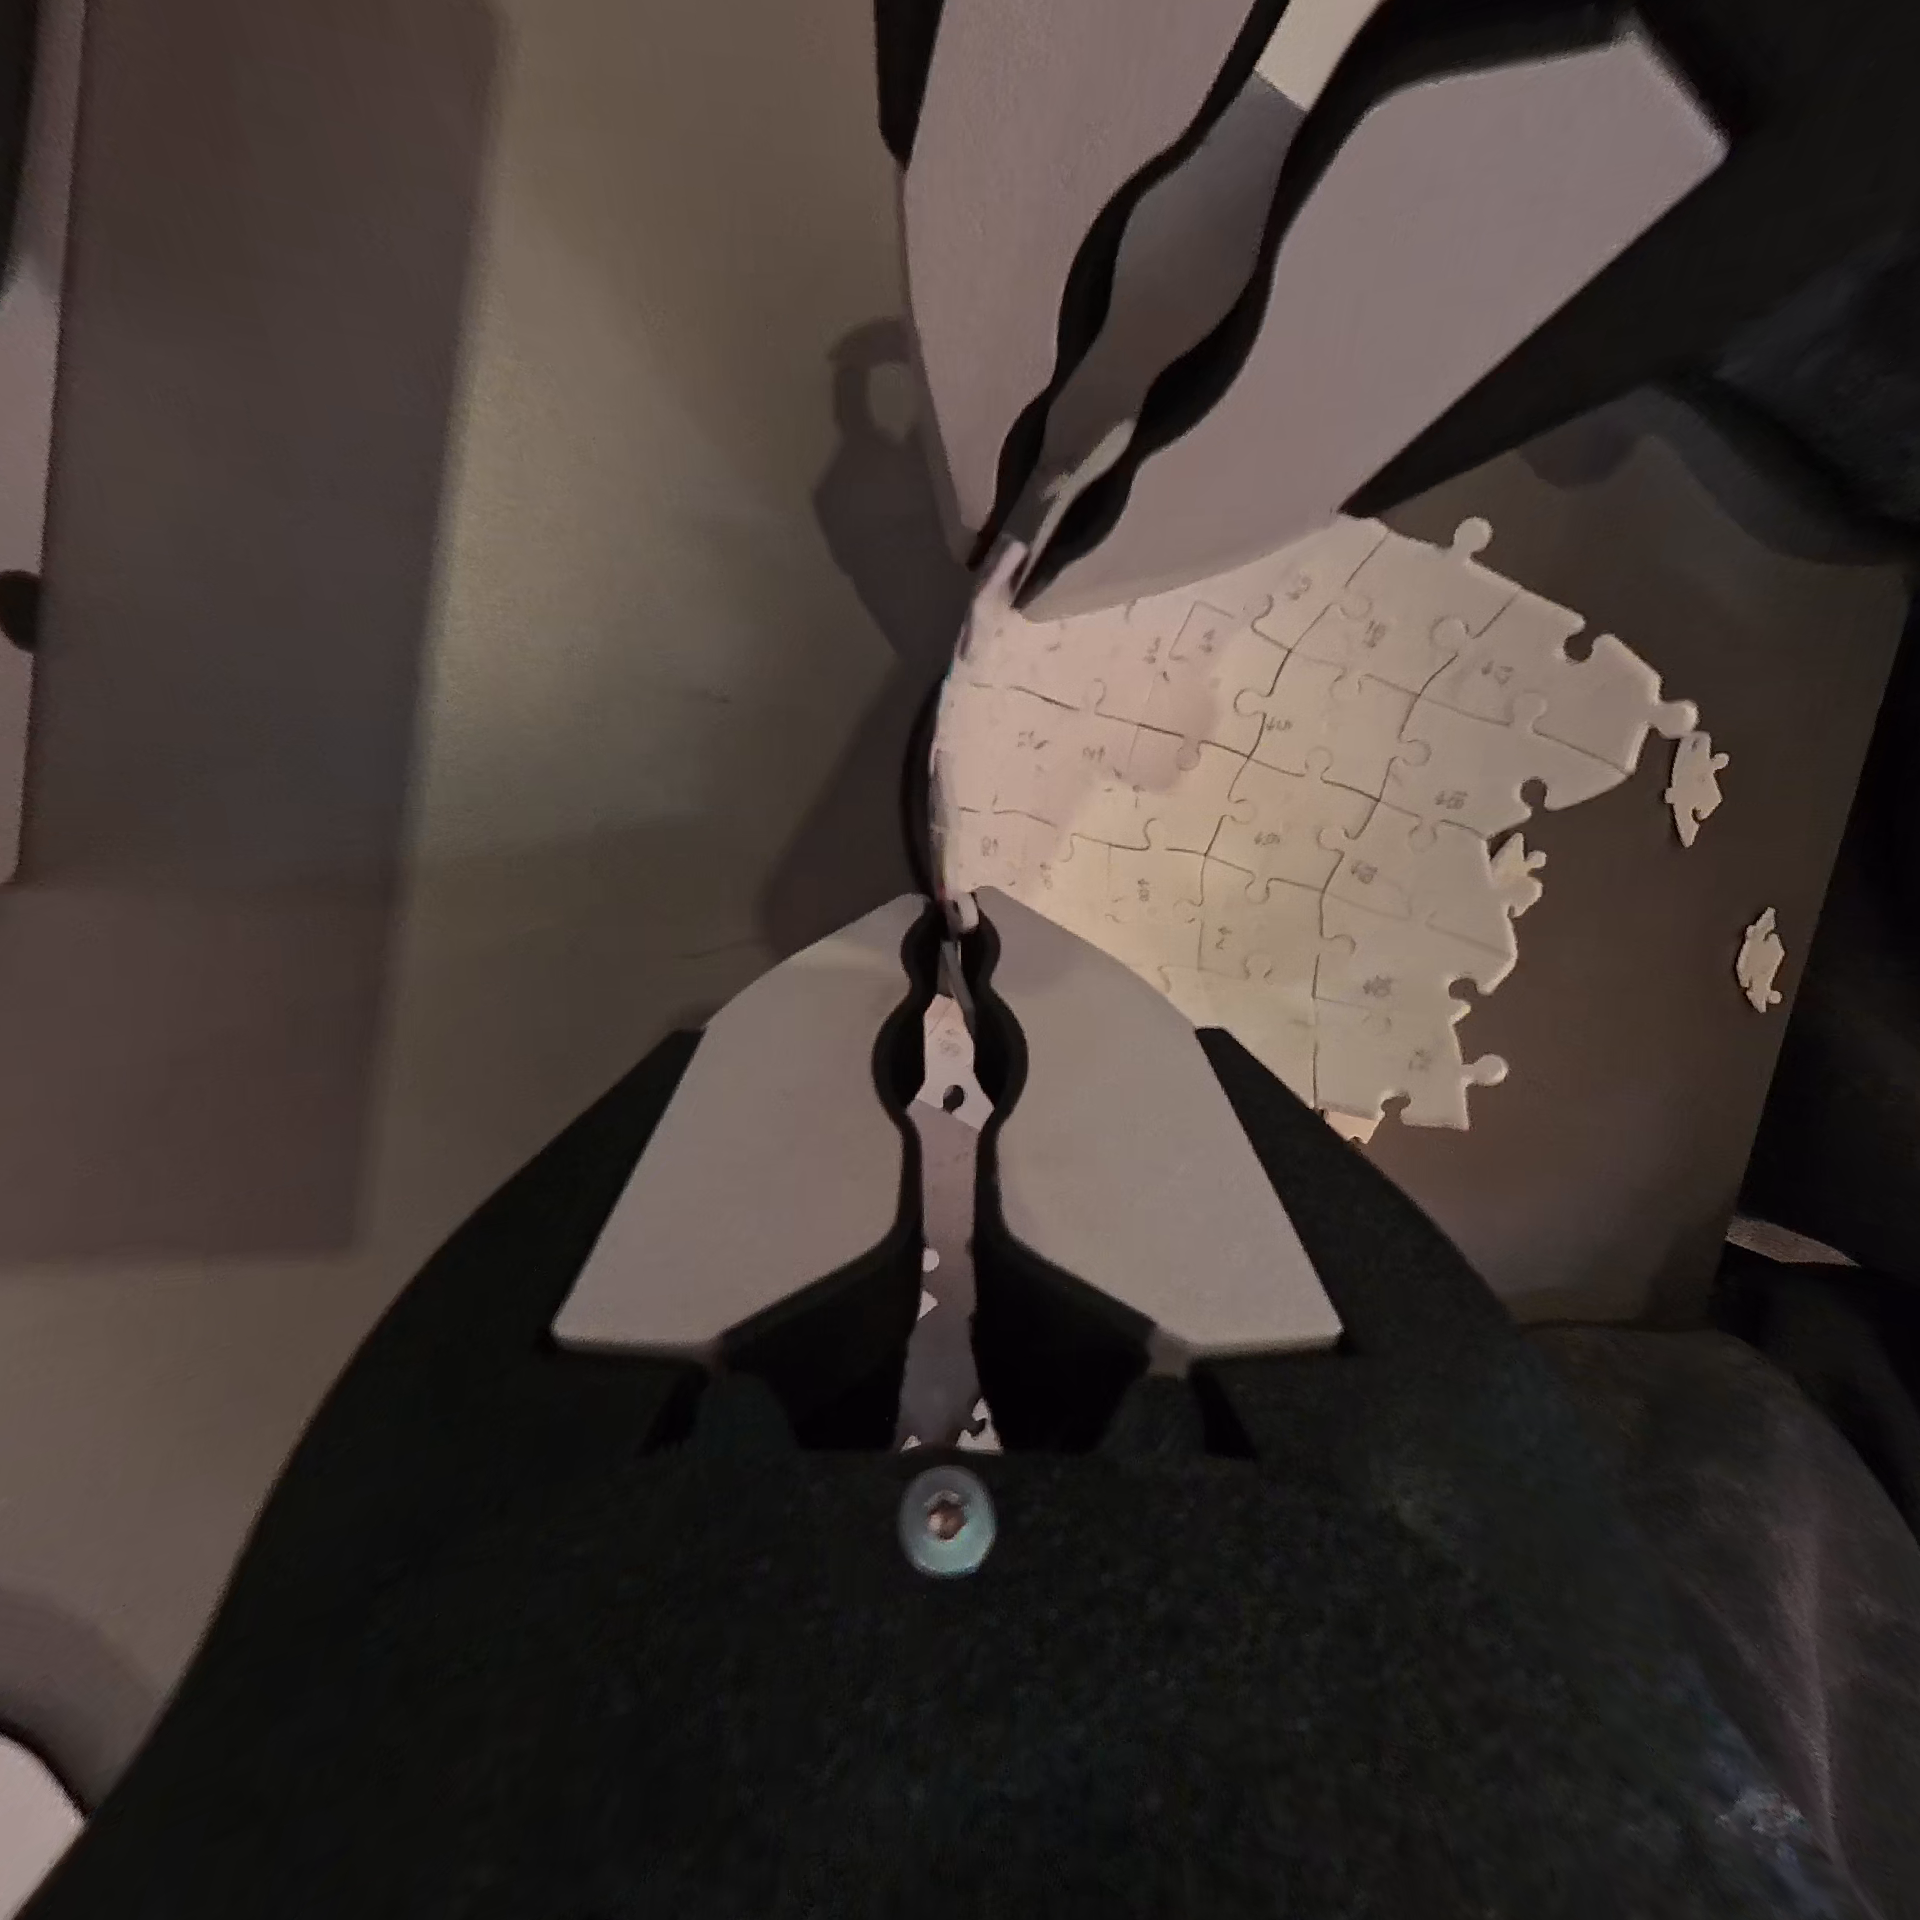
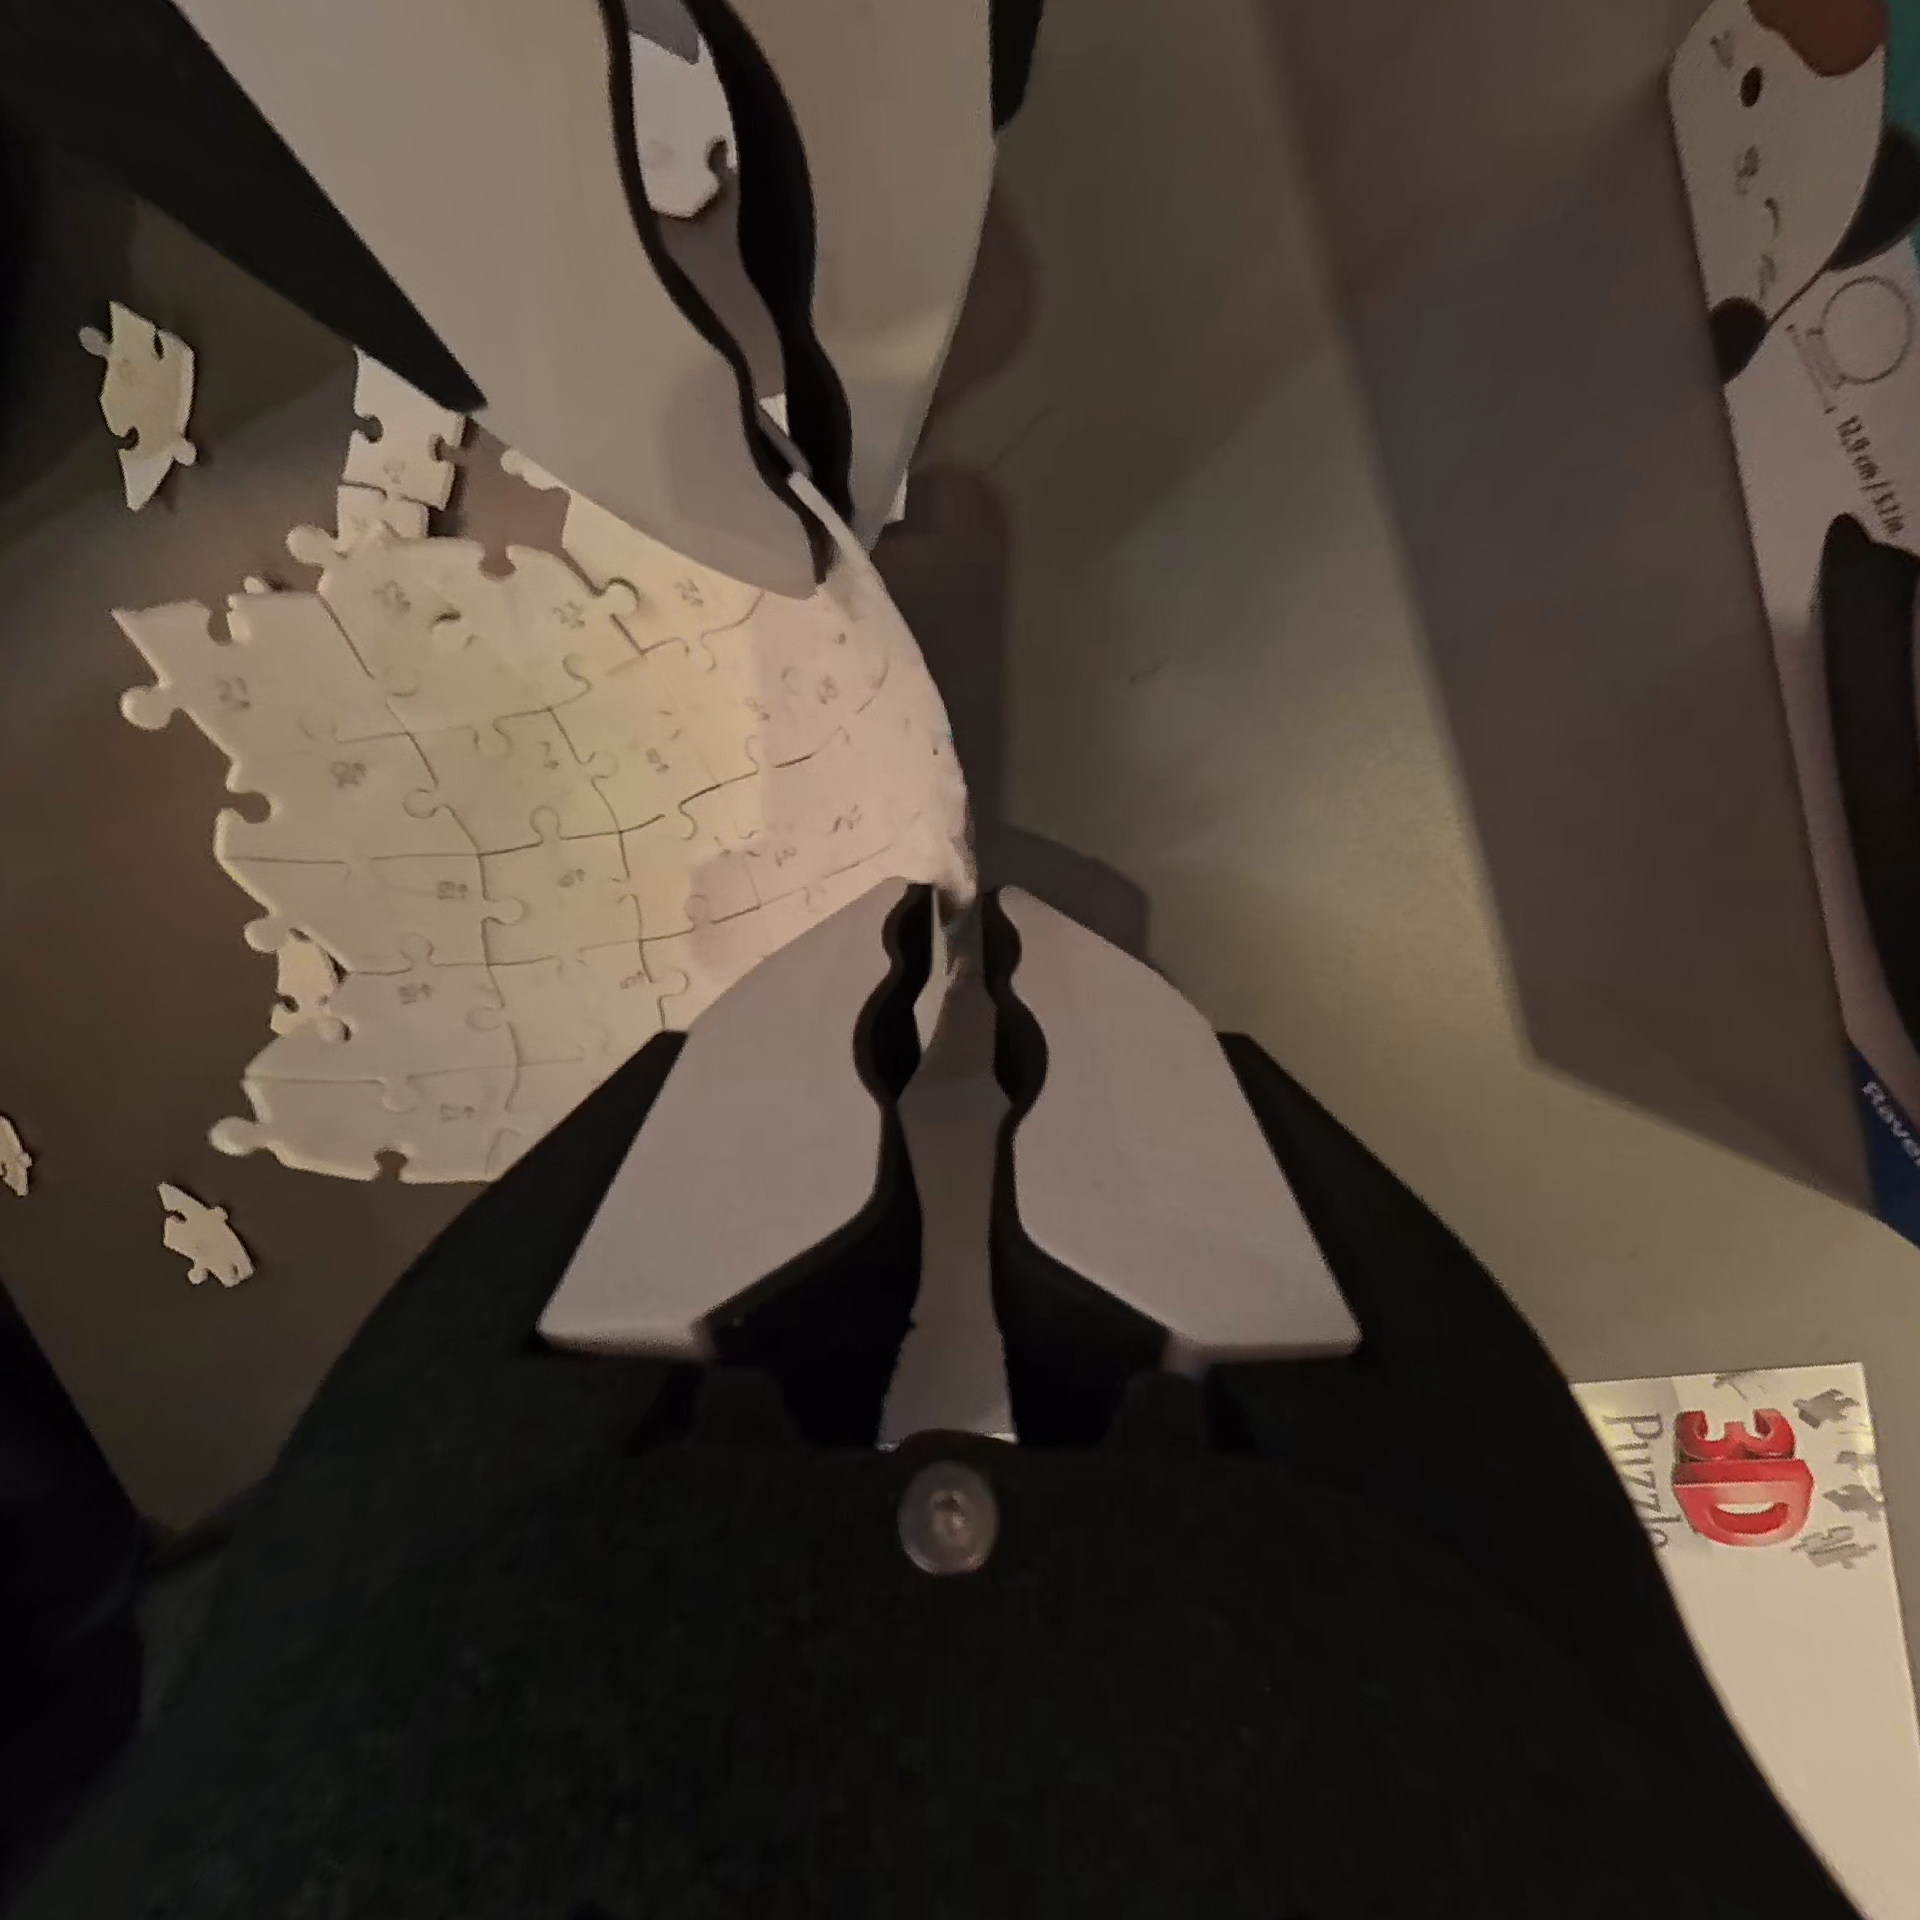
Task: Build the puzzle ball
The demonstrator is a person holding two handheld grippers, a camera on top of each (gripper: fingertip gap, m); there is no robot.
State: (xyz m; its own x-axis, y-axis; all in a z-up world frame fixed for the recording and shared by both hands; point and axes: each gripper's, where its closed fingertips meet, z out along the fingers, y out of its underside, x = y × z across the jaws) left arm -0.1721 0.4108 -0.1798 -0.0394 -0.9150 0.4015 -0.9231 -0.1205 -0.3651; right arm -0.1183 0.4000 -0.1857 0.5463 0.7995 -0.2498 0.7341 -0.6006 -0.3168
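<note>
Shell (image 1: 1247, 821) of joined white pieces, a curved part-ball, is held in the air between both tongs — left gripper (image 1: 951, 914) pinched tight on its lower edge, right gripper (image 1: 1003, 561) clamped on the upper edge. Loose pieces (image 1: 1763, 958) lie on the grey surface (image 1: 1621, 1143) beyond. Right wrist view alone shows the puzzle box (image 2: 1808, 343) and a printed leaflet (image 2: 1756, 1475) — whether the box holds anything cannot be told. There the right gripper (image 2: 961, 904) and left gripper (image 2: 842, 540) grip the shell's rim.
</note>
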